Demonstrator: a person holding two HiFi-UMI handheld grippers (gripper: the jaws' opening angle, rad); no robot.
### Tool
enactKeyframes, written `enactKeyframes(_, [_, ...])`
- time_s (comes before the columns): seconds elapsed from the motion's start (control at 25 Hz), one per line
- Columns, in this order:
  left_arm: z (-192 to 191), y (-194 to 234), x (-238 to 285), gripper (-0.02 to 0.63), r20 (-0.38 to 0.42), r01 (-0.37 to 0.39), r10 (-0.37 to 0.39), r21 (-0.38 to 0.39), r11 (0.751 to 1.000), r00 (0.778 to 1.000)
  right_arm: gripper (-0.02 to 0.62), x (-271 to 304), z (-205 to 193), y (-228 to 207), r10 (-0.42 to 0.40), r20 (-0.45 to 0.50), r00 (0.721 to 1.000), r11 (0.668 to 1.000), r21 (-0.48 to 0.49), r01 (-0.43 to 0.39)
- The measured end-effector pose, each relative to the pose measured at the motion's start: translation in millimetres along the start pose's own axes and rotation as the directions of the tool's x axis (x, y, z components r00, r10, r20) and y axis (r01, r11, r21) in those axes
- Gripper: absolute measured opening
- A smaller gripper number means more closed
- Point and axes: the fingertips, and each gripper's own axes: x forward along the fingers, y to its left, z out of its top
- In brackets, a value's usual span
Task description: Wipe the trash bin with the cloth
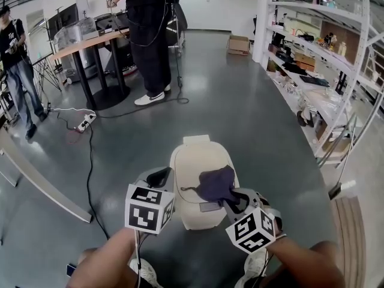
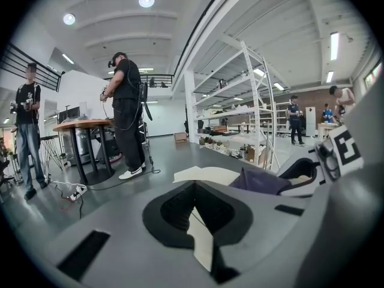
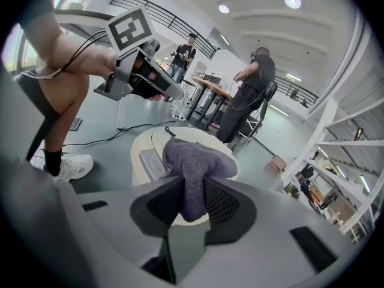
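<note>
Closest to me, the right gripper (image 3: 192, 200) has its fingers (image 3: 159, 204) clamped on a hanging fold of the purple-grey cloth (image 3: 193, 164). The rest of the cloth bunches just past the fingertips and lies on the cream lid of the trash bin (image 3: 139, 146).

The left gripper (image 2: 195, 212) carries nothing. Its fingers (image 2: 174, 212) meet at the tips, and a sliver of cream bin shows through the slot behind them. The lid runs just ahead and to the right of these fingers, with the cloth further right, against the other gripper.

From the head view, the left fingers sit at the bin's left shoulder, and the right fingers sit on the cloth at the lid's right side.

Past the bin, well ahead of both sets of fingers, a black cable (image 1: 90, 161) trails over the dark floor (image 1: 240, 113). Ahead-left, a person (image 1: 150, 35) stands at a round bench (image 1: 90, 41). White shelving (image 1: 324, 53) runs along the right.
</note>
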Motion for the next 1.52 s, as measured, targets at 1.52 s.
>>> enactKeyframes(1.52, [-51, 13, -117, 0.000, 0.044, -0.074, 0.079, -0.095, 0.993, 0.996, 0.092, -53, 56, 168, 0.255, 0.226, 0.940, 0.936, 0.188, -0.299])
